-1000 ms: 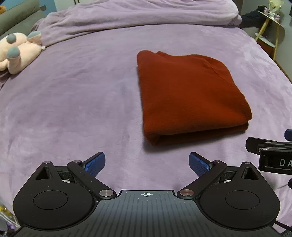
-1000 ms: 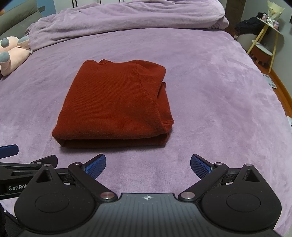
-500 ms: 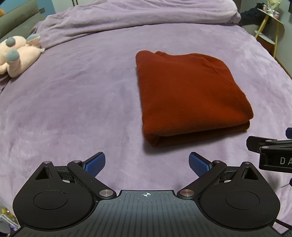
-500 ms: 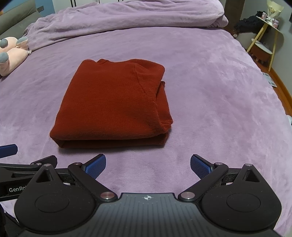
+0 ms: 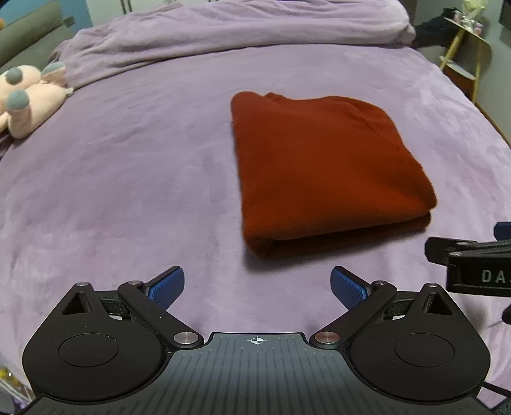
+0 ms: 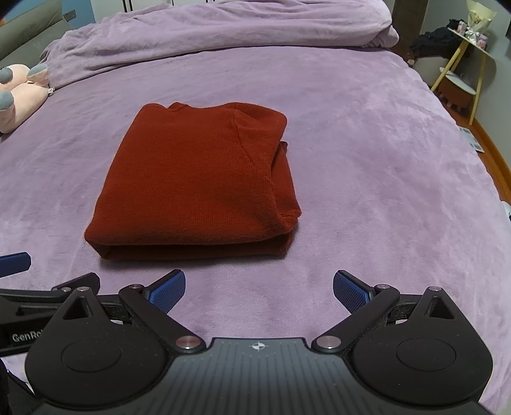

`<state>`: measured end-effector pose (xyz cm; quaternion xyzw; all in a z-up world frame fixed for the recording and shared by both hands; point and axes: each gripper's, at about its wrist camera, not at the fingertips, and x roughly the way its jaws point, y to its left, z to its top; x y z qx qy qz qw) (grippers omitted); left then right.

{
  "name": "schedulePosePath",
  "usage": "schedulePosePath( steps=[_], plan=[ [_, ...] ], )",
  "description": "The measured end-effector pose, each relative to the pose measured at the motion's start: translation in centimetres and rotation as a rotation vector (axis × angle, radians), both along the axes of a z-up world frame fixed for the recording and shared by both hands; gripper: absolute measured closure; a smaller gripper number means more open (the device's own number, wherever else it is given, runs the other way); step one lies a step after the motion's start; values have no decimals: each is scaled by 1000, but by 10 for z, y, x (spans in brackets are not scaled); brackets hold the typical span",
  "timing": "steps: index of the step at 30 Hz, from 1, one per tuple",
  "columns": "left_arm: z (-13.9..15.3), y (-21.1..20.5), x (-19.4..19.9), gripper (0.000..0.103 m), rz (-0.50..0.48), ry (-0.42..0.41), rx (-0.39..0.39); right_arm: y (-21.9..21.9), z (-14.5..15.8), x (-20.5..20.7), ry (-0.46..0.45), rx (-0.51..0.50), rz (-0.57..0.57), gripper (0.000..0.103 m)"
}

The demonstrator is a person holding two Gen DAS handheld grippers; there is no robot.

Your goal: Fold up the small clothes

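A rust-red knit garment point(image 5: 325, 172) lies folded into a thick rectangle on the purple bedspread point(image 5: 127, 178); it also shows in the right wrist view point(image 6: 198, 185). My left gripper point(image 5: 257, 287) is open and empty, just short of the garment's near edge and a little to its left. My right gripper point(image 6: 258, 289) is open and empty, just short of the near edge. Each gripper touches nothing. The right gripper's body shows at the right edge of the left view point(image 5: 472, 265); the left gripper's body shows at the left edge of the right view point(image 6: 41, 306).
A pink and grey plush toy point(image 5: 22, 105) lies at the far left of the bed. A bunched purple duvet point(image 6: 223, 28) runs along the far side. A small yellow-legged side table point(image 6: 463, 64) stands beyond the bed's right edge.
Both grippers have drawn back slightly from the garment and stayed open. The garment has not moved.
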<state>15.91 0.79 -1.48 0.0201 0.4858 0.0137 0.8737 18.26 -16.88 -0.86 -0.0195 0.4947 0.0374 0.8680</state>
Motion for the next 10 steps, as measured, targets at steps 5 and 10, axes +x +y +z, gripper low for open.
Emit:
schedulePosePath(
  steps=[5,10],
  plan=[
    [1,-5,-4,2,-19,-8,34,-1,2,-4,-9,-8,-2,4],
    [3,-3,-7,2,-14,-12,34,-1,5,-8,-19,-16,-5,4]
  ],
)
